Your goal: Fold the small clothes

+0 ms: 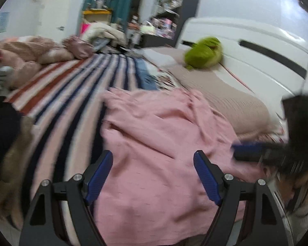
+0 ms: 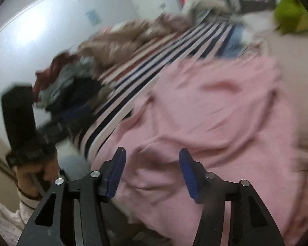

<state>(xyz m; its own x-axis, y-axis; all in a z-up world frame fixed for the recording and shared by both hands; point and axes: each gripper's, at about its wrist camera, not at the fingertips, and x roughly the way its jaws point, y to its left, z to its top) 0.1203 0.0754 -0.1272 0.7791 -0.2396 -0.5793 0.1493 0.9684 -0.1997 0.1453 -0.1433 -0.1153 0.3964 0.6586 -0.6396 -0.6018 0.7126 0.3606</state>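
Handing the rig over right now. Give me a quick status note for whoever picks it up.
Left gripper: open, empty, over the pink garment.
Right gripper: open, empty, over the same garment's near edge.
Garment lies spread and wrinkled on the striped bedspread; no clear fold visible.
More clothes piled at the bed's left side.
Left: smooth, fold the pink piece, then the pile.

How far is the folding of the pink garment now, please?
Done: the pink garment is laid out on the striped bedding, wrinkled, unfolded. In hand: nothing; the left gripper and right gripper are open above it. Left: every fold, plus the heap of clothes.
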